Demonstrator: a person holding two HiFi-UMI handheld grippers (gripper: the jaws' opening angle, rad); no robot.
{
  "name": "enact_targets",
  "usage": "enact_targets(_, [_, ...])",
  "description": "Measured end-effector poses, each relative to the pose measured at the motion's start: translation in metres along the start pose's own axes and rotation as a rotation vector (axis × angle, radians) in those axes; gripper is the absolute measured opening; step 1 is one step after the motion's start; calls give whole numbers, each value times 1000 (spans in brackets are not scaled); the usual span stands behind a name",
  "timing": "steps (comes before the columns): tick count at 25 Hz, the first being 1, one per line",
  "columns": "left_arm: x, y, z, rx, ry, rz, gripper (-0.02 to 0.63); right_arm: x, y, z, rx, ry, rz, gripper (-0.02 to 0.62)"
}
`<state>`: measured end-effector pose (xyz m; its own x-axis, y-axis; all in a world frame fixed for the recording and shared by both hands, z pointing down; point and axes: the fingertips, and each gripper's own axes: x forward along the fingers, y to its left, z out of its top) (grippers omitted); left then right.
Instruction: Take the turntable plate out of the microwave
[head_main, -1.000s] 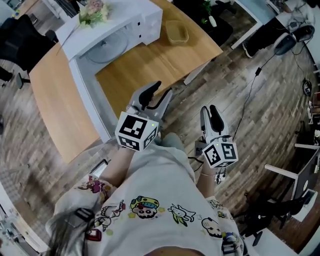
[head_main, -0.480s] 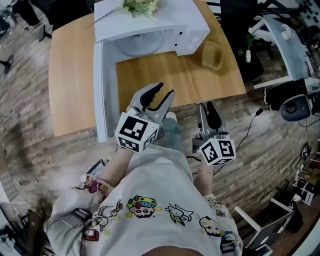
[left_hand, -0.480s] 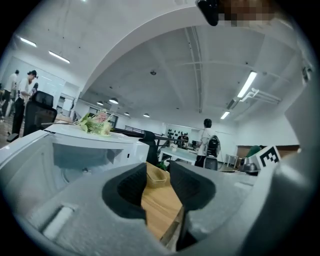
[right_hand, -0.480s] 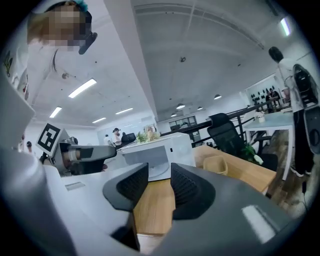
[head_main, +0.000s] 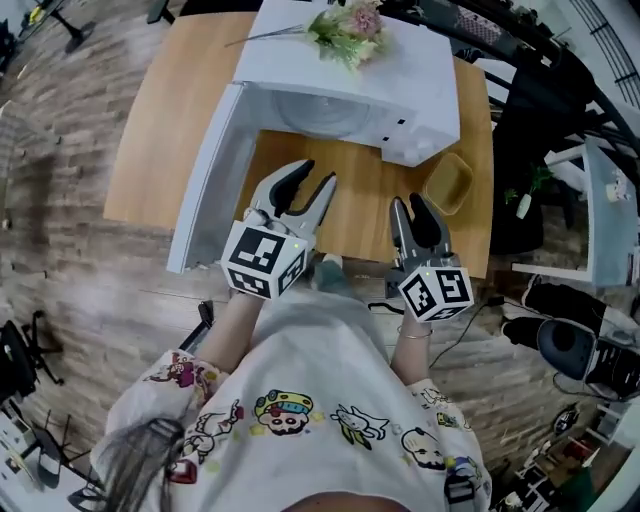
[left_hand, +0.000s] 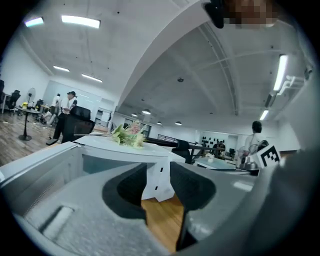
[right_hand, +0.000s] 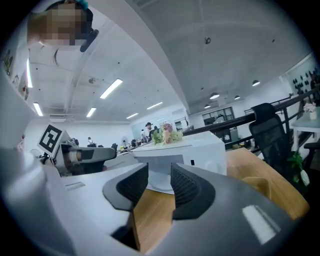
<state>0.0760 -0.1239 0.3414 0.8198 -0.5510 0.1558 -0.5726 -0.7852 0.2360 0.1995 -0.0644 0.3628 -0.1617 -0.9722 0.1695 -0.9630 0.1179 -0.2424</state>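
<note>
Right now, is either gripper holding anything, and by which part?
Nothing is held. The left gripper and right gripper both have open, empty jaws; the right's have just been opening. The turntable plate sits inside the microwave.

A light wooden table (head_main: 160, 130) stands on a floor (head_main: 80, 300) of grey-brown planks, with a white desk (head_main: 612, 210) well apart at the right. Long strip lights (left_hand: 80, 21) shine in the white ceiling (left_hand: 190, 75) of an open office. A black chair (right_hand: 267, 135) stands near the table, and people (left_hand: 65, 112) stand far off by other desks.
</note>
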Motion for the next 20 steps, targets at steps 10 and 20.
enact_targets(10, [14, 14, -3, -51, -60, 223, 140, 43, -20, 12, -51, 32, 230, 133])
enact_targets(20, [15, 34, -10, -83, -42, 299, 140, 66, -21, 9, -40, 65, 287, 133])
